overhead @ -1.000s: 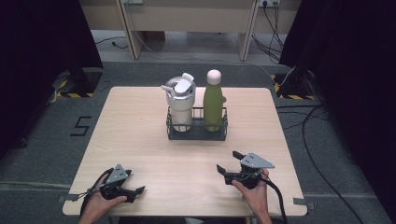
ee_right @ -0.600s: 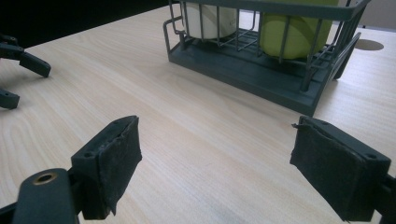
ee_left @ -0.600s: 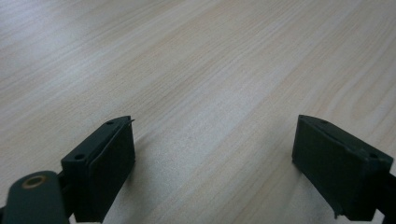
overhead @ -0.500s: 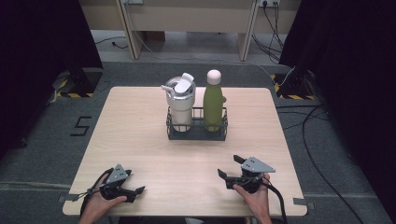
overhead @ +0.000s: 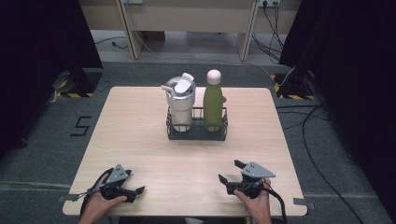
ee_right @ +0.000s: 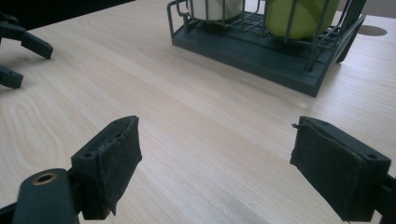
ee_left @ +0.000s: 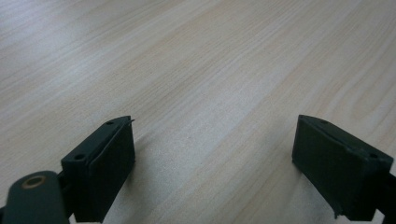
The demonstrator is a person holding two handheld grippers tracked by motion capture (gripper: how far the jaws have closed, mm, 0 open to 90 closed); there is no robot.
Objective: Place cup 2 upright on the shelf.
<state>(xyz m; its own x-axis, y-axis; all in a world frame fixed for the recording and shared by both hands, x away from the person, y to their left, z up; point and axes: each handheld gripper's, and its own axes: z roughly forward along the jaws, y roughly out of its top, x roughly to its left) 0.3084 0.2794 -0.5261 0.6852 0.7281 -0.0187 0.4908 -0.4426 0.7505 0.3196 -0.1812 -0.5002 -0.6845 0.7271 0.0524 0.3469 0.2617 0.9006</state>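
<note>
A dark wire rack stands at the middle of the wooden table. It holds a white lidded tumbler on its left and a green bottle with a pale cap on its right. My left gripper rests near the front left edge, open, with bare wood between its pads. My right gripper sits near the front right edge, open and pointing left. In the right gripper view the rack is ahead and to the right, and the other gripper's jaws show far left.
Grey floor surrounds the table, with dark curtains at both sides. Cables trail on the floor to the right. A number 5 is marked on the floor at the left. Table legs of another desk stand behind.
My right gripper has shifted slightly back toward the table's front edge. The left gripper and the rack have not moved.
</note>
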